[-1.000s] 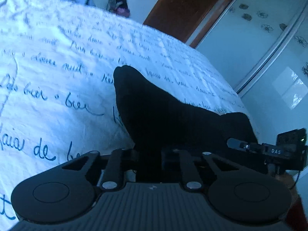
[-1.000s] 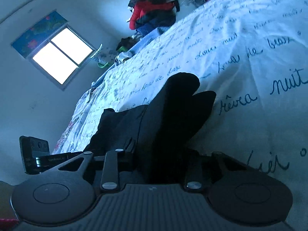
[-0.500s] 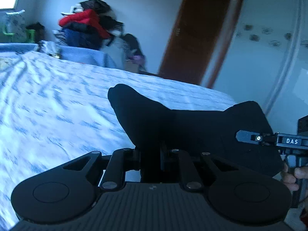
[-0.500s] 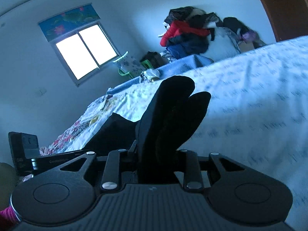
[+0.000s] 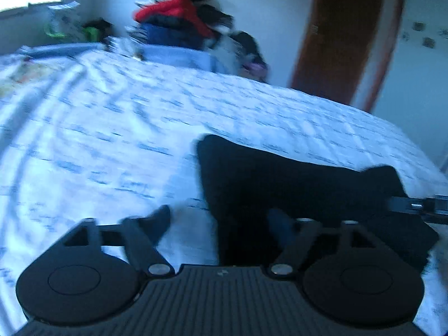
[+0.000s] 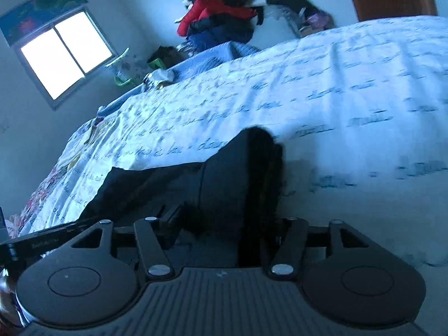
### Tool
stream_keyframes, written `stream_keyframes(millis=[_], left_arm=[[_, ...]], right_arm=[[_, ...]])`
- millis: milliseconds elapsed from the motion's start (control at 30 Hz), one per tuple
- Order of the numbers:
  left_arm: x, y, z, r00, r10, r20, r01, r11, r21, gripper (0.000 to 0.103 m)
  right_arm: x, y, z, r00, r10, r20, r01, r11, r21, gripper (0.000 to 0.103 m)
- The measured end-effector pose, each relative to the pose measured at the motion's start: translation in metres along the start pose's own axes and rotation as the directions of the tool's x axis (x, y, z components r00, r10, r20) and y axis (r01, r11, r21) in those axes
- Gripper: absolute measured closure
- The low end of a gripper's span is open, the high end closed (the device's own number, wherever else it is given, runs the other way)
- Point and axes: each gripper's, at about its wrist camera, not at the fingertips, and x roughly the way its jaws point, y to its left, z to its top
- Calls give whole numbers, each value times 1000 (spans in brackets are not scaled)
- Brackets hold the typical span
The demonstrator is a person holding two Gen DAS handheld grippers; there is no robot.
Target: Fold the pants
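Observation:
The black pants (image 5: 294,184) lie folded on the white bedspread (image 5: 112,128) with blue handwriting. My left gripper (image 5: 221,218) is open, its jaws spread wide, with the near left corner of the pants lying between them. In the right wrist view the pants (image 6: 224,184) show as a dark folded stack. My right gripper (image 6: 226,221) is open around their near right edge. The right gripper's body (image 5: 414,205) shows at the right edge of the left wrist view.
A pile of red, blue and dark clothes (image 5: 179,25) sits beyond the far side of the bed, also in the right wrist view (image 6: 221,19). A brown door (image 5: 344,36) stands at the back right. A bright window (image 6: 64,53) is on the left wall.
Both grippers were shut on the pants and held them lifted. Now both have opened, and the pants have come down onto the bedspread.

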Motion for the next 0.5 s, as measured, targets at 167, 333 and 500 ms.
stream_keyframes(millis=[167, 333, 500], left_arm=[[-39, -7, -6, 996, 47, 76, -46, 999, -10, 21], [-51, -47, -22, 998, -31, 55, 26, 994, 104, 21], [-26, -62, -37, 999, 42, -21, -38, 982, 184, 19]], right_arm=[[-45, 25, -12, 960, -187, 210, 217, 968, -129, 42], [-40, 77, -40, 991, -42, 123, 90, 904, -418, 44], [-17, 80, -56, 983, -166, 77, 182, 879, -441, 44]])
